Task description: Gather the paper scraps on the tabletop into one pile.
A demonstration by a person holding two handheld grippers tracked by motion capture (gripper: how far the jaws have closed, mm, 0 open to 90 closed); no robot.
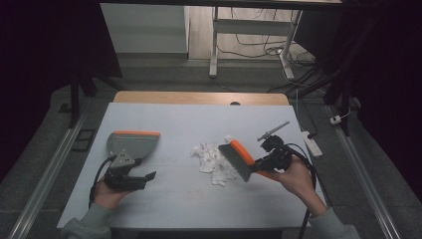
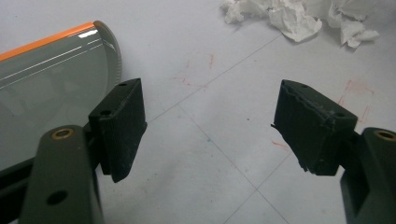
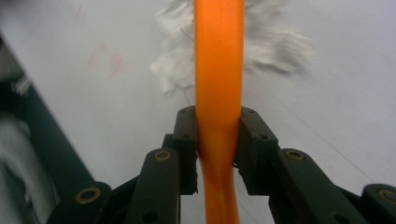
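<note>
Tongs in the right hand [image 1: 262, 163] clamp the orange handle of a hand brush [image 1: 239, 159], their pads pressed on both sides of it in the right gripper view [image 3: 218, 140]; its grey bristle head hangs at about 9 o'clock from that hand, just above the near edge of the crumpled white tissue pile [image 1: 213, 158]. Left tongs [image 1: 144, 178] stand wide with nothing between them, bare white table [image 1: 189, 194] showing through the gap in the left gripper view [image 2: 208, 126]. Just beyond them, at about 12 o'clock from the left hand, a grey dustpan [image 1: 132, 143] with an orange lip lies flat. Tissue sits mid-table, between dustpan and brush
</note>
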